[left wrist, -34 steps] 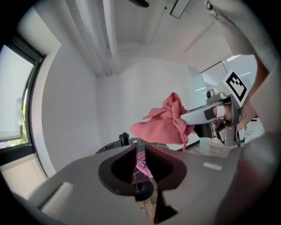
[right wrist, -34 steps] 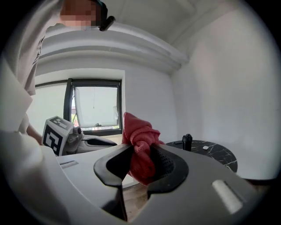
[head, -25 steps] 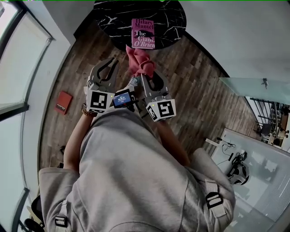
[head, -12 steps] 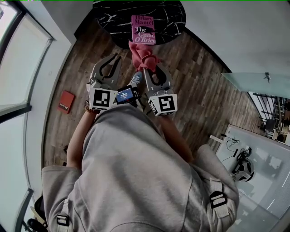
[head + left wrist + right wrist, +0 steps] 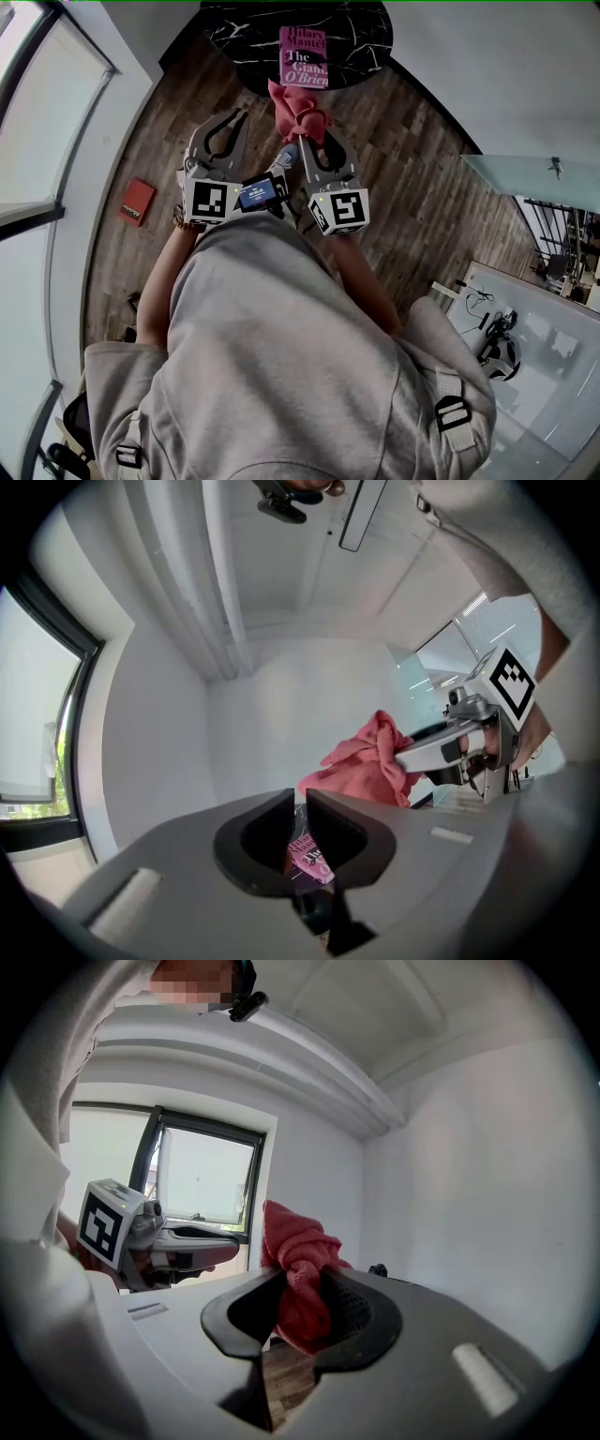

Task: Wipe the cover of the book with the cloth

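Clamping the pink cloth (image 5: 298, 108), right gripper (image 5: 307, 139) faces the book (image 5: 305, 58); left gripper (image 5: 234, 117), empty, has just narrowed.

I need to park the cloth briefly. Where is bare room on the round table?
The black marble round table lies bare left and right of the pink book. Its near edge is crowded: the book sits there, with the red cloth in the right gripper close by.

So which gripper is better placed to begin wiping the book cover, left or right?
Right. The right gripper is shut on the pink cloth, close to the book; the left gripper, whose jaws have just been closing, holds nothing.
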`<state>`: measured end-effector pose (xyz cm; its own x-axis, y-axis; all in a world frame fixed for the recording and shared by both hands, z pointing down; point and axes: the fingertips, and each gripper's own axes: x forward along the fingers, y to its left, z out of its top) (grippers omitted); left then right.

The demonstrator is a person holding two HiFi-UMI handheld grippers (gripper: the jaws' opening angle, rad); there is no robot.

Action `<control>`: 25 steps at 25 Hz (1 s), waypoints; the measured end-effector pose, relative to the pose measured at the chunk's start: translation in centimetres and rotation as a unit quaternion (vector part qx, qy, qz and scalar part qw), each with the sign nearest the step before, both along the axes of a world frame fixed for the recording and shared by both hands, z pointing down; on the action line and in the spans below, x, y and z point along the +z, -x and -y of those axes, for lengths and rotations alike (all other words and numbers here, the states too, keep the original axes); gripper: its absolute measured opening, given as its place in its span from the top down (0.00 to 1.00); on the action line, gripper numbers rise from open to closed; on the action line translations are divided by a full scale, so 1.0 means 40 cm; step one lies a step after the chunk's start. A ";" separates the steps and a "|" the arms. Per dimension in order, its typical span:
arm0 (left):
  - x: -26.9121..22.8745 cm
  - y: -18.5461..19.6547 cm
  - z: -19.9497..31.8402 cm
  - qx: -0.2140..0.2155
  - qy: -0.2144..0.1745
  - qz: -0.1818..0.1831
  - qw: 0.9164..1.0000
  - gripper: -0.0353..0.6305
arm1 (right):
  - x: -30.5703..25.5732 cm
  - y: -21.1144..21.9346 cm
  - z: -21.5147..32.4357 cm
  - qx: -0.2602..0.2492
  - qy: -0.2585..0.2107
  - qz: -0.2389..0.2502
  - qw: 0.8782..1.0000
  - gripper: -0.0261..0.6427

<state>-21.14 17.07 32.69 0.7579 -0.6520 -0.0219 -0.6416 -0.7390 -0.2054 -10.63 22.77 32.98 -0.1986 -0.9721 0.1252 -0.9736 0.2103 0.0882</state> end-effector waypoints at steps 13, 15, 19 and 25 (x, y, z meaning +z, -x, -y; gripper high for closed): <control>0.001 0.001 -0.009 -0.007 0.000 -0.004 1.000 0.90 | 0.015 0.005 -0.009 -0.012 0.011 -0.014 1.000 0.79; 0.003 0.004 -0.010 -0.007 0.000 -0.003 1.000 0.90 | 0.016 0.010 -0.009 -0.012 0.013 -0.014 1.000 0.79; 0.004 0.008 -0.014 -0.008 0.001 0.000 1.000 0.91 | 0.020 0.014 -0.011 -0.014 0.017 -0.013 1.000 0.79; 0.007 0.021 -0.015 -0.013 0.002 0.001 1.000 0.91 | 0.031 0.035 -0.012 -0.031 0.023 -0.013 0.999 0.79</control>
<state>-21.96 17.65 32.97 0.7405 -0.6718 -0.0168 -0.6604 -0.7228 -0.2038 -12.02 23.24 34.20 -0.2545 -0.9509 0.1761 -0.9561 0.2748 0.1021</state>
